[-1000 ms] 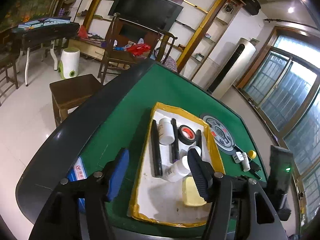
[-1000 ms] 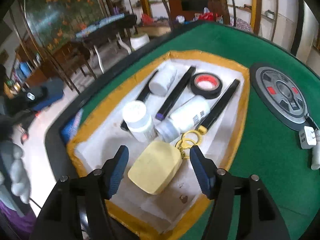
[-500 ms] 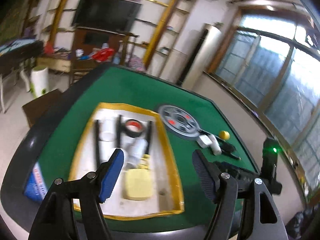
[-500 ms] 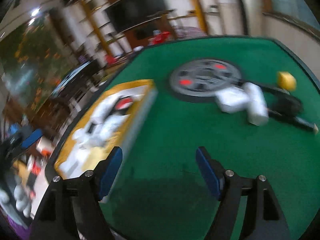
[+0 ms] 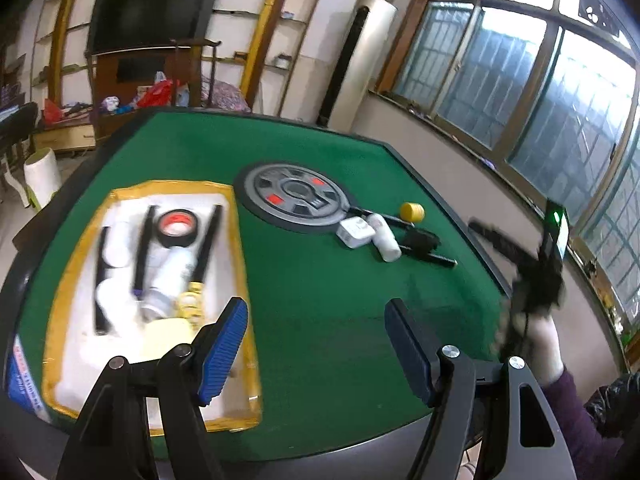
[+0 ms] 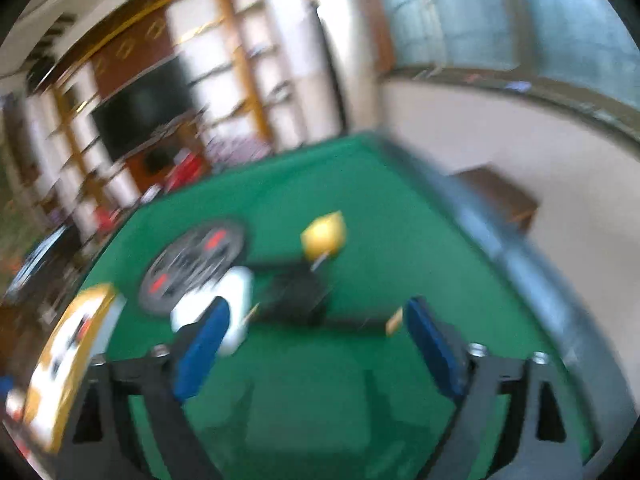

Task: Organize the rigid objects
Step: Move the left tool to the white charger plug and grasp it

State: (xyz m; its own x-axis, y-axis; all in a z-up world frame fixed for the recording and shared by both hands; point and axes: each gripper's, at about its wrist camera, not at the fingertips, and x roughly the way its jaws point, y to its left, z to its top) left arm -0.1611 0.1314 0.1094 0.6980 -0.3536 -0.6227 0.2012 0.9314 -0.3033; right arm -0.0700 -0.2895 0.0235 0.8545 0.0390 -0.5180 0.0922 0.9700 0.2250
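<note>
Right gripper (image 6: 316,340) is the nearer one, spread wide and empty, and the black pen (image 6: 320,322) lies crosswise dead ahead of its fingers, just right of the round dial (image 5: 294,197). Left gripper (image 5: 316,344) is released too, over bare felt.

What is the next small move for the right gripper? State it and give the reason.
Probably ease the right gripper forward and down toward the loose cluster on the green felt table. Its blue pads are wide apart and hold nothing, and the white cylindrical bottle, black stick-like items and small yellow round cap lie outside the yellow-rimmed white tray.
</note>
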